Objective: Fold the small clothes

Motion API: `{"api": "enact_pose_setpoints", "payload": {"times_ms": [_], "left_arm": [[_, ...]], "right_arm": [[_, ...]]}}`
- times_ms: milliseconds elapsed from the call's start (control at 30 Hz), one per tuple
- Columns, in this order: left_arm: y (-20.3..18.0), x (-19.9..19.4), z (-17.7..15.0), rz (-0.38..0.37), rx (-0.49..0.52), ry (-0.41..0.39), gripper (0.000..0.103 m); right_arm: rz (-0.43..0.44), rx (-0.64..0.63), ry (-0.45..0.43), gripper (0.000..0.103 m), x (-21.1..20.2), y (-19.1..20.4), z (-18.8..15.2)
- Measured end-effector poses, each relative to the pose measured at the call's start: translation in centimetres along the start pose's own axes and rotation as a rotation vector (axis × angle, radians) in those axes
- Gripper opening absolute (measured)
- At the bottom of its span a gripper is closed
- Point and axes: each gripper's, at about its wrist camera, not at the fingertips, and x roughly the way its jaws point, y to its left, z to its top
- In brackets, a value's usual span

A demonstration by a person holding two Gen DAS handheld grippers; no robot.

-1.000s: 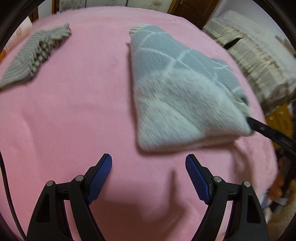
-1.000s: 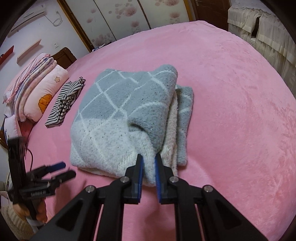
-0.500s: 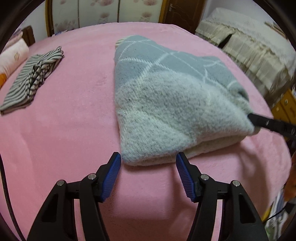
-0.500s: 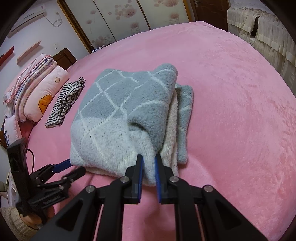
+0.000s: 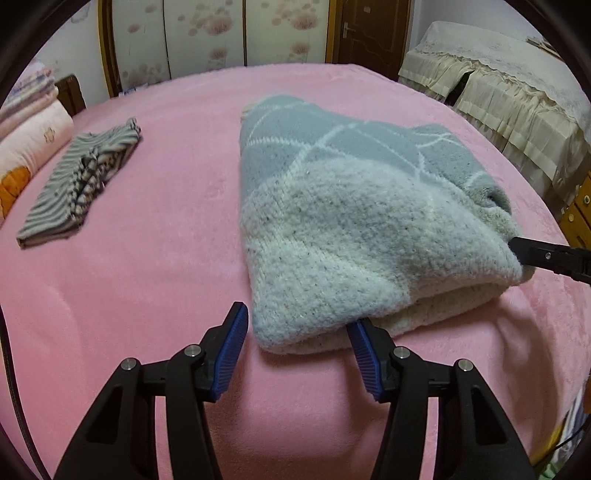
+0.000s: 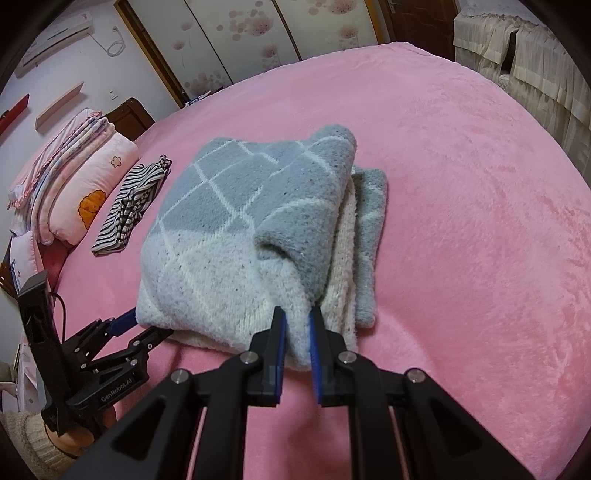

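**Sweater corners at both grippers, pink bed**

Pink fleece blanket (image 6: 461, 184) covers the whole bed, slightly rumpled near the cameras. Floral sliding wardrobe doors (image 5: 207, 33) stand behind the bed; a cream ruffled cover (image 5: 517, 96) drapes furniture on the far right of the left wrist view.

Folded grey-and-white knit sweater (image 6: 236, 229) lies mid-bed, diamond lines on top, several layers stacked along its right edge in the right wrist view.

Right gripper (image 6: 297, 325): fingers clenched on the near corner of the sweater's top layers, cloth pinched between the blue pads (image 6: 280, 332) and pulled up a little off the stack.

Left gripper (image 5: 295, 343): jaws spread wide, straddling the other near corner of the sweater. One blue pad (image 5: 364, 347) tucks under the sweater's edge; the other stands just beside the corner, apart from it. Nothing gripped.

Striped folded garment (image 5: 81, 177) sits well apart from the sweater, towards the headboard side. Pink pillow with an orange print (image 6: 92, 199) and a stack of folded bedding (image 6: 62, 151) lie beyond it at the bed's edge.
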Motion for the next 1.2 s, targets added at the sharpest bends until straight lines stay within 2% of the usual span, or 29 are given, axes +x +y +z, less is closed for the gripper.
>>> {"api": "enact_pose_setpoints", "payload": {"times_ms": [33, 67, 100, 167, 267, 533, 733, 933, 1067, 1200], "left_arm": [[0.0, -0.2, -0.1, 0.002, -0.001, -0.009, 0.054], [0.1, -0.2, -0.1, -0.008, -0.006, -0.015, 0.045], [0.2, -0.4, -0.1, -0.03, -0.016, -0.023, 0.041], [0.9, -0.9, -0.2, -0.045, -0.066, -0.038, 0.02], [3.7, -0.1, 0.0, -0.121, -0.227, 0.012, 0.016], [6.2, 0.8, -1.0, -0.2, -0.365, 0.043, 0.015], [6.2, 1.3, -2.3, -0.2, -0.352, 0.052, 0.015], [6.6, 1.5, -2.1, -0.232, -0.336, 0.077, 0.017], [6.7, 1.4, -2.1, -0.248, -0.305, 0.118, 0.021], [6.3, 0.5, -2.1, -0.252, -0.247, 0.131, 0.029]], "right_arm": [[0.0, 0.0, 0.0, 0.011, 0.0, 0.0, 0.0], [0.002, -0.002, 0.001, 0.011, 0.0, 0.0, 0.0], [0.002, -0.003, 0.001, 0.011, 0.0, 0.1, 0.0], [-0.001, -0.004, -0.001, 0.011, 0.0, 0.1, 0.0], [0.001, 0.003, -0.008, 0.011, -0.1, 0.2, -0.1], [-0.005, 0.053, -0.014, 0.01, 0.1, -0.1, -1.1], [-0.027, 0.073, 0.004, 0.01, 1.0, -0.6, -2.3], [-0.021, 0.074, 0.013, 0.01, 1.3, -0.8, -2.4], [-0.024, 0.031, -0.002, 0.012, 0.6, 0.0, -1.9], [-0.019, 0.004, -0.012, 0.016, -0.2, 0.6, -1.7]]}}
